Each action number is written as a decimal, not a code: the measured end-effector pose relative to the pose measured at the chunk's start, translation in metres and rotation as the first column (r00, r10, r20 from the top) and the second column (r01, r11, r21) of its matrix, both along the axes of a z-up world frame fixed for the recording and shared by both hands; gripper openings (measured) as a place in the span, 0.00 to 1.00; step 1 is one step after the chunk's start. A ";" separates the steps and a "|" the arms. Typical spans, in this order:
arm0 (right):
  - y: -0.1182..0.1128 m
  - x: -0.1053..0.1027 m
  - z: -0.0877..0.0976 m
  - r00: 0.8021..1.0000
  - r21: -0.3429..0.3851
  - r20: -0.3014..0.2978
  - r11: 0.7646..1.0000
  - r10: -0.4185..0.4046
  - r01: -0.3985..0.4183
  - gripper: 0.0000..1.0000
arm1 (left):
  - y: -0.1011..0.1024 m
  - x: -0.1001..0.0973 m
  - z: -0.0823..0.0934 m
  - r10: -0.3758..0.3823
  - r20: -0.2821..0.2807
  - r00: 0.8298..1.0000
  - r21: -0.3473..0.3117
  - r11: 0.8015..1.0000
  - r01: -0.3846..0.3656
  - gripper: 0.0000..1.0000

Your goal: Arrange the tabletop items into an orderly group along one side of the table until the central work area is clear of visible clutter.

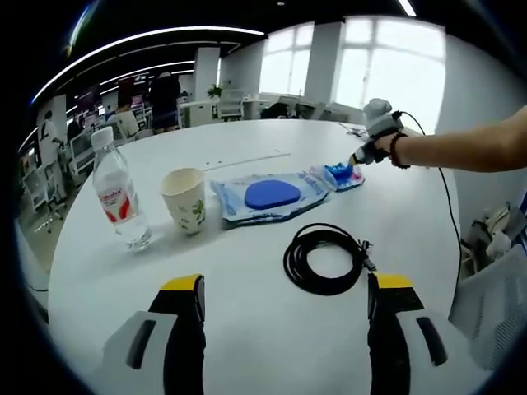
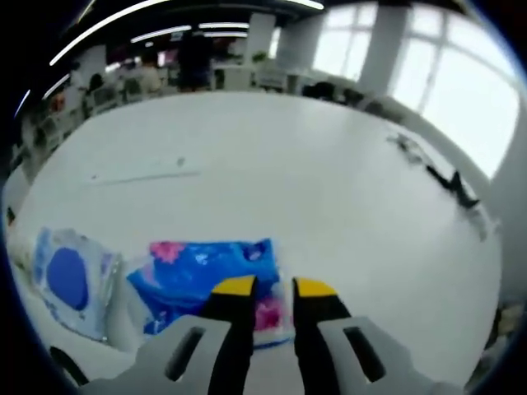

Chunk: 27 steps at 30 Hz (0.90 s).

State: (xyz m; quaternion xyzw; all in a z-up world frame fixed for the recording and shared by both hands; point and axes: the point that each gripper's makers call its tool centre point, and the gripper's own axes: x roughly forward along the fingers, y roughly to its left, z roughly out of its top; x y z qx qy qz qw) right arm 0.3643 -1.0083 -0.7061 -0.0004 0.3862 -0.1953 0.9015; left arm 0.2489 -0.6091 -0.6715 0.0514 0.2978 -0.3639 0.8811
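Observation:
In the left gripper view, a water bottle [image 1: 119,193], a paper cup [image 1: 185,200], a clear bag with a blue oval pad [image 1: 272,196] and a blue flowered tissue pack [image 1: 342,174] stand in a row across the white table [image 1: 247,329]. A coiled black cable [image 1: 325,257] lies nearer. My left gripper [image 1: 288,284] is open wide above bare table, short of the cable. My right gripper [image 1: 366,152] reaches in from the right on a person's arm and pinches the pack's edge. In the right gripper view, the right gripper [image 2: 273,288] is shut on the tissue pack [image 2: 206,276], beside the pad bag [image 2: 70,280].
The table's far half [image 2: 313,156] is bare apart from small black items [image 2: 453,181] near its right edge. A thin line or strip [image 1: 247,158] lies beyond the row. Office desks and chairs [image 1: 123,115] stand behind the table.

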 end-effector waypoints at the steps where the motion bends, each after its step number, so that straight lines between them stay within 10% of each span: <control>1: 0.000 0.000 0.001 1.000 -0.003 0.001 1.000 0.004 -0.004 0.18 | 0.000 0.000 0.000 0.001 0.000 1.000 -0.001 1.000 -0.001 0.79; 27: 0.057 -0.018 0.025 0.975 0.058 0.028 0.973 0.221 -0.222 0.47 | 0.001 0.024 0.015 0.021 0.035 0.999 -0.022 1.000 -0.020 0.79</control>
